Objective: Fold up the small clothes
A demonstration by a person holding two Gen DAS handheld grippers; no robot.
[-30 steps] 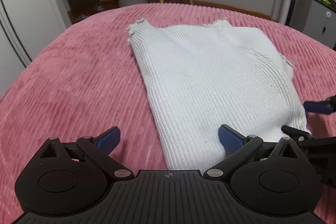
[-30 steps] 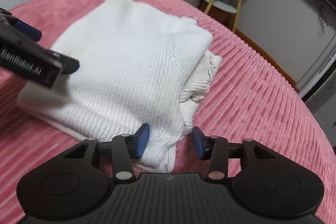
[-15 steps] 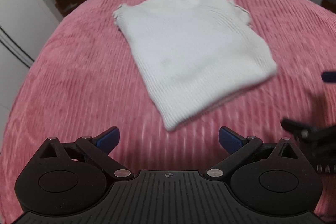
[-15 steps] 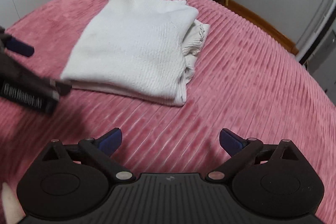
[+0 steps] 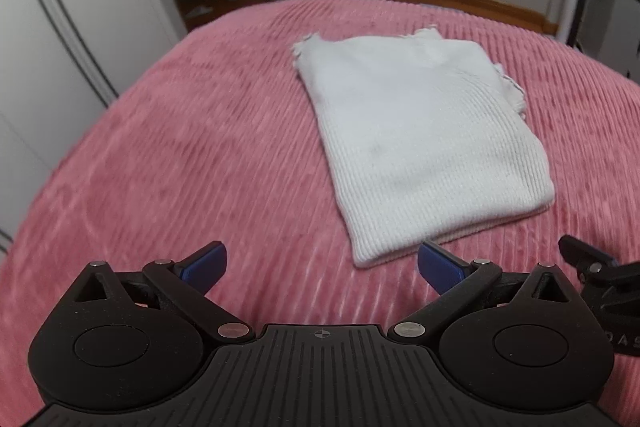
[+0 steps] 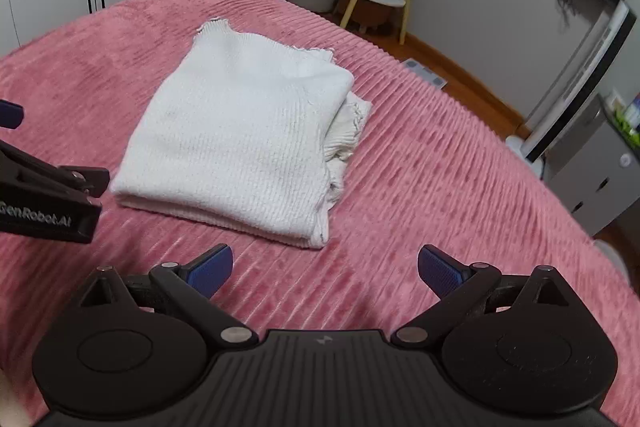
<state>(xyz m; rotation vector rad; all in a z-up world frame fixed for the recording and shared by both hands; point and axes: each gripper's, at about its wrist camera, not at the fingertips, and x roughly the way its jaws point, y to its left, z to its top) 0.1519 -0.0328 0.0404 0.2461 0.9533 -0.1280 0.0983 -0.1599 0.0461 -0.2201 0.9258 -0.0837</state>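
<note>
On the pink ribbed bedspread [image 5: 180, 147] the folded white knit top [image 6: 240, 139] lies clear; left gripper [image 5: 320, 267] and right gripper [image 6: 325, 267] gape wide, empty, the right's jaws having just opened.

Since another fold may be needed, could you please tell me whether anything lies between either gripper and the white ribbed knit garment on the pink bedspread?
Nothing visible does. Only bare pink ribbed bedspread lies between the open right gripper and the folded white ribbed knit garment, and likewise for the open left gripper.
</note>
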